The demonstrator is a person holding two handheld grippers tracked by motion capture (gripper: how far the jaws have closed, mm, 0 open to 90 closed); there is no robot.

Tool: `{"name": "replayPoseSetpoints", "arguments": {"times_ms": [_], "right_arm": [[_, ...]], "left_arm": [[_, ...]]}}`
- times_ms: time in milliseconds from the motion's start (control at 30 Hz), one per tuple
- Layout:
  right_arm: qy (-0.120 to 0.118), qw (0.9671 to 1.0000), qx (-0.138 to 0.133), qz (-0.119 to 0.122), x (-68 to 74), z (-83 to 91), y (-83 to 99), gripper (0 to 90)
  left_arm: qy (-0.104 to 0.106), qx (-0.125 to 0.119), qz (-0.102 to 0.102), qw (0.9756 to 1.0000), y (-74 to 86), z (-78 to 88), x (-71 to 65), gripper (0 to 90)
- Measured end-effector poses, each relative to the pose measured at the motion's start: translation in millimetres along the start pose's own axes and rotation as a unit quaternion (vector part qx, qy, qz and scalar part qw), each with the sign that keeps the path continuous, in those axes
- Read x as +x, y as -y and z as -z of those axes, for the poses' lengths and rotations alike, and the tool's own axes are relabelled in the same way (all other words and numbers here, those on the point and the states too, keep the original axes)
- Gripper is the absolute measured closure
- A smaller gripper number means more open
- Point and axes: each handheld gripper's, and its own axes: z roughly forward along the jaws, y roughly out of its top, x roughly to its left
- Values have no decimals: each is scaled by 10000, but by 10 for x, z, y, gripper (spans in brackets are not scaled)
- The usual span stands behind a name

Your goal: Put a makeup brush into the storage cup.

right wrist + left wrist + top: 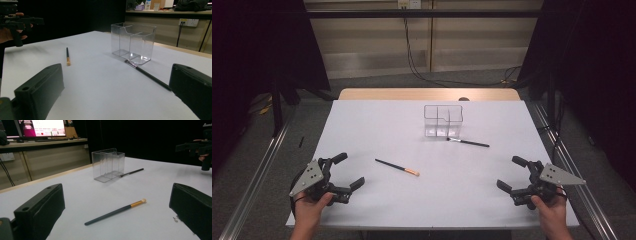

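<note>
A clear plastic organizer (442, 120) with compartments stands empty on the white table (377, 120), right of centre toward the back. A thin black brush (467, 142) lies just in front of it, its tip by the box's right corner. A dark brush with a gold ferrule and pale tip (397, 167) lies mid-table. My left gripper (348, 171) hovers open at the front left, jaws wide with nothing between them. My right gripper (512, 173) is open and empty at the front right. The organizer (108, 164) and gold-ferrule brush (115, 211) lie ahead of the left jaws; the black brush (147, 74) runs toward the right jaws.
Metal rails (252, 175) run along both sides of the table. A wooden strip (427, 94) borders the far edge, with cables (417, 65) on the floor behind. A monitor (45, 127) sits on a desk in the left gripper view.
</note>
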Motion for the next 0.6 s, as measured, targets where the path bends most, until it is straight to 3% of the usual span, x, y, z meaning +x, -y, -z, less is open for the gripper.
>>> {"name": "replayPoseSetpoints", "arguments": {"times_ms": [600], "right_arm": [[-4,10000,1,-5,4,-6,-3,0]], "left_arm": [[55,-110,10,9999,-45,-31,-3,0]]}}
